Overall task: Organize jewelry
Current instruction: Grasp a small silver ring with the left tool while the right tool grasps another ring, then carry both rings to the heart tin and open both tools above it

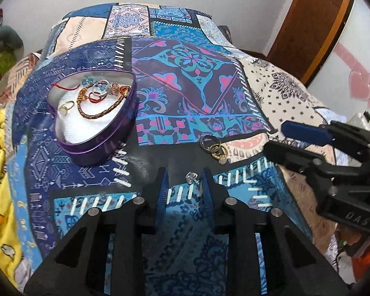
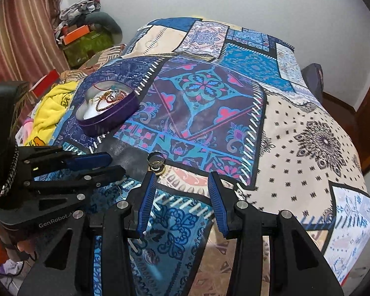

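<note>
So my left gripper (image 1: 183, 185) has its blue ribbed pads spread a moderate way apart with nothing clamped. A little clear-stone ring (image 1: 192, 176) lies on the patchwork bedspread (image 1: 278, 93) right between the tips, closer to the right-hand pad, maybe brushing it, hard to say. Looks to me like I'm lined up to pinch it, but it's tiny and shiny, so it could easily skid off the pad.

My right gripper (image 2: 183, 201) is spread wider and is empty too, hovering over the near edge of the bedspread. Just past its left finger sits a small tangled cluster of silver and gold rings (image 2: 155, 164), not touching the pad as far as I can tell.

Further out, toward the left side of the bed, is the purple heart-shaped tin (image 1: 96, 133) with white padding inside. It already holds a braided gold bracelet (image 1: 100, 108), a red thread, a loose gold ring (image 1: 67, 105) and a bunch of silver and stone rings piled along its far wall. No lid that I can spot.

Progress-wise I'd guess well past halfway: most pieces are in the tin, and only the single stone ring and that cluster are left on the bedspread, both near the front edge.
</note>
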Tool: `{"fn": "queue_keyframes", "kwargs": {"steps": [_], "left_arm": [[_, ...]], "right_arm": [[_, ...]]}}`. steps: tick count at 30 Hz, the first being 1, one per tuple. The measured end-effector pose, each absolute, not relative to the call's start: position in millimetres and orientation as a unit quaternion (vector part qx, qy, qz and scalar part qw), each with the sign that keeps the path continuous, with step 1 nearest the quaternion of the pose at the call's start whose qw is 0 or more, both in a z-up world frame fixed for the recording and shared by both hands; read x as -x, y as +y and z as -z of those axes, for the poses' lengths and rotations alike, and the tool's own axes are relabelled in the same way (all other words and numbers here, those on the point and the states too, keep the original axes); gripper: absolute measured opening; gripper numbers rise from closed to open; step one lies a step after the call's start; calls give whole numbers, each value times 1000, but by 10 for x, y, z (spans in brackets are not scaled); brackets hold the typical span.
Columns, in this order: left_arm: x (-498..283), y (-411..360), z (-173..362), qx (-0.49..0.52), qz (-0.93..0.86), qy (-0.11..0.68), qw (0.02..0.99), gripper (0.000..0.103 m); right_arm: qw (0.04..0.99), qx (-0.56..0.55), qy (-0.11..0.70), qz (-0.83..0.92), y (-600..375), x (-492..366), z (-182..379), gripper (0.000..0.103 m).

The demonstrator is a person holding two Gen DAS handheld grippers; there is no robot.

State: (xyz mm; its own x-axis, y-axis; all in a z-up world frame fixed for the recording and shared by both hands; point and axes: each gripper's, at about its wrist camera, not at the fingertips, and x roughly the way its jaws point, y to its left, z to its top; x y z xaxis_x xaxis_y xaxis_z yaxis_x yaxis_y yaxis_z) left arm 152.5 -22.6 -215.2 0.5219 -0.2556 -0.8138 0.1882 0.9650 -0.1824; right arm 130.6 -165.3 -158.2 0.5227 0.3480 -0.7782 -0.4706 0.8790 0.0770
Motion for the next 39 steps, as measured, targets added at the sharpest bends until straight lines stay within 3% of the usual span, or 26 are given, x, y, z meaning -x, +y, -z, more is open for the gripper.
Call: {"fn": "queue_keyframes", "kwargs": {"steps": [4, 16, 22, 39], "left_arm": [[-1548, -245, 2199, 38, 133, 471, 871, 9], [-1523, -53, 2148, 60, 129, 461, 876, 9], [-1502, 14, 2092, 52, 121, 452, 882, 9], [-1383, 170, 1725, 52, 110, 409, 905, 9]], "right_arm": [[864, 67, 433, -247, -1595, -1365, 1628, 40], [836, 61, 461, -291, -1315, -1592, 1847, 39], [835, 59, 462, -291, -1274, -1632, 1903, 20], [861, 27, 409, -301, -1297, -1606, 1452, 20]]}}
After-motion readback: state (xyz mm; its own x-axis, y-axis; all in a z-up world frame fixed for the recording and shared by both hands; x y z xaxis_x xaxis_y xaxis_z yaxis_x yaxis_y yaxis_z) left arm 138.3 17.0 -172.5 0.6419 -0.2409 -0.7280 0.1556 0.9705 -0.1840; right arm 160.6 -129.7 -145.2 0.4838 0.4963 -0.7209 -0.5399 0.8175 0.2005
